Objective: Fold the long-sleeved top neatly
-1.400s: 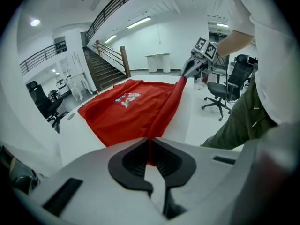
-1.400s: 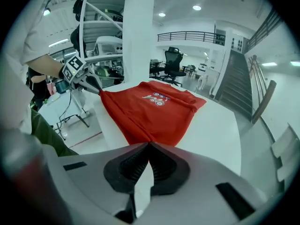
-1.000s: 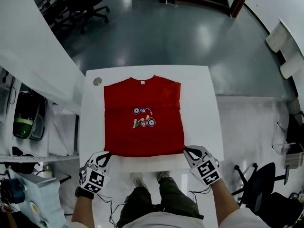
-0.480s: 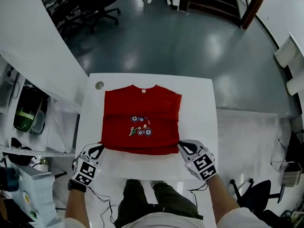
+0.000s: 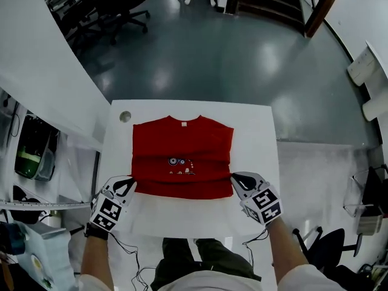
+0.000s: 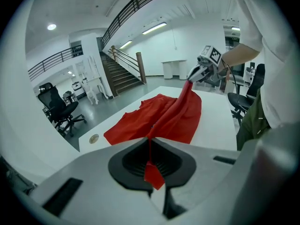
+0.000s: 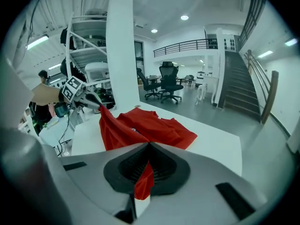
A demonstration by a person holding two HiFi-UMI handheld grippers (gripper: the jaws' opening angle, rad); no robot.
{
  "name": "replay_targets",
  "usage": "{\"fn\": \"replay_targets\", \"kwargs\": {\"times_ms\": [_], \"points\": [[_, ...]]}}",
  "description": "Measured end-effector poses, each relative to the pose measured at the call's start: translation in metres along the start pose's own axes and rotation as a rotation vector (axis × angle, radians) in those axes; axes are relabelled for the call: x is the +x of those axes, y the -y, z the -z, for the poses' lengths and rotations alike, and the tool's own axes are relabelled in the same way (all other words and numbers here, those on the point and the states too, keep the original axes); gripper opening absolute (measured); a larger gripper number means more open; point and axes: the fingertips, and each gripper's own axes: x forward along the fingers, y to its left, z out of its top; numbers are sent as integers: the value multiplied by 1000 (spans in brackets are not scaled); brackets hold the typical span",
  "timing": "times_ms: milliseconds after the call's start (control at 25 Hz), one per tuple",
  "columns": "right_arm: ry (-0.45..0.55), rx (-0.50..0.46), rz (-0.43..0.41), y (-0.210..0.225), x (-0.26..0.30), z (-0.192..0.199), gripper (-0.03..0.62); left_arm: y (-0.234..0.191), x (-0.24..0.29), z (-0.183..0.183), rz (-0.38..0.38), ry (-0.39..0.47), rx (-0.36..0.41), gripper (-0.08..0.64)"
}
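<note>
A red top [image 5: 182,156] with a small printed picture lies on the white table [image 5: 254,132], collar toward the far edge. My left gripper [image 5: 130,181] is shut on its near left hem corner, and my right gripper [image 5: 233,178] is shut on the near right corner. Both lift the hem off the table, so the near part folds over toward the collar and half covers the picture. In the left gripper view red cloth [image 6: 153,172] is pinched between the jaws. The right gripper view shows the red cloth [image 7: 143,182] clamped the same way, with the left gripper [image 7: 96,104] across.
A small round grey disc [image 5: 125,116] sits at the table's far left corner. Office chairs [image 5: 115,5] stand on the grey floor beyond. A shelf rack with a green object [image 5: 29,156] is at the left. My legs [image 5: 200,259] are at the near edge.
Both grippers have carried the hem up and toward the collar. The visible red area has shortened and the fold now covers the lower part of the printed picture.
</note>
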Motion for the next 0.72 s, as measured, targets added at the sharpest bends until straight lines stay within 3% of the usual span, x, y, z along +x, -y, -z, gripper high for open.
{"fn": "replay_targets", "kwargs": {"times_ms": [720], "points": [[-30,80,99,69,50,-46,17,-80,70,-32,118,-10,63,23]]}}
